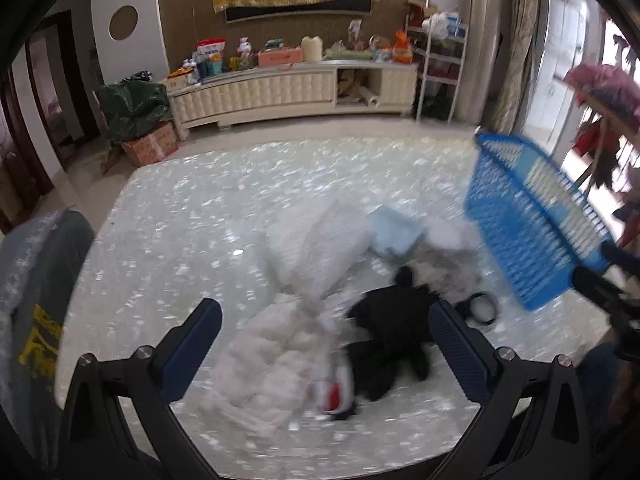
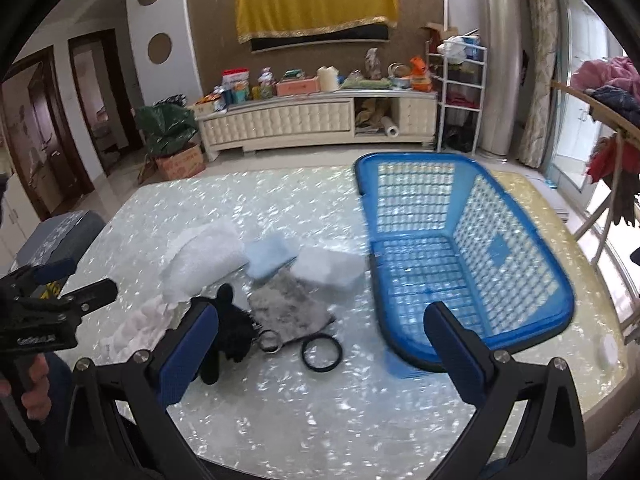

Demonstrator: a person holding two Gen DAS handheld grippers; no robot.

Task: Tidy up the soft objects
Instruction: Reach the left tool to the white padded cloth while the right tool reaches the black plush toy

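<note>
A pile of soft things lies mid-table: a white towel (image 2: 204,254), a light blue cloth (image 2: 270,256), a white block-like cloth (image 2: 326,268), a grey cloth (image 2: 288,308), a black plush (image 2: 234,326) and a pinkish-white fluffy cloth (image 1: 276,356). A blue plastic basket (image 2: 460,264) stands empty at the right. My left gripper (image 1: 326,334) is open, low over the fluffy cloth and black plush (image 1: 394,332). My right gripper (image 2: 320,344) is open and empty, near the basket's front corner. The basket also shows in the left wrist view (image 1: 532,220).
Two black rings (image 2: 322,352) lie on the pearly table (image 2: 280,408) by the grey cloth. A grey stool (image 2: 60,236) stands off the left edge. A cream TV cabinet (image 2: 316,120) lines the far wall. A clothes rack (image 2: 608,92) is at right.
</note>
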